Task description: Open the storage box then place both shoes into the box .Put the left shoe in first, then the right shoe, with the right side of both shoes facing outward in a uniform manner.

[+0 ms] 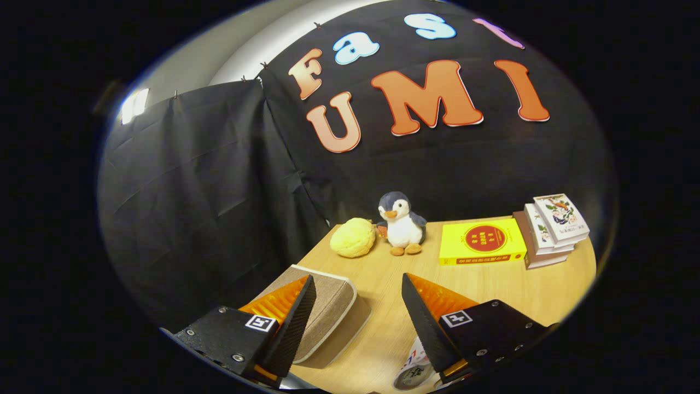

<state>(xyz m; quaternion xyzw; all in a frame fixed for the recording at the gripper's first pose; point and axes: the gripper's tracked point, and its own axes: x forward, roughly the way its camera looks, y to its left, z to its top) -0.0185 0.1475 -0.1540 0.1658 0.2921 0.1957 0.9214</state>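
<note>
Tongs (358, 306) hang spread and empty above the desk (492, 284), the closed storage box (328, 306) just behind the left finger, its lid edge best approached low and square.

Your gripper (358, 293) hangs with its jaws spread wide.

Both fingers (298, 323) point forward and slightly upward, tips well apart, nothing pressed between them; each finger mount carries a small square marker.
</note>
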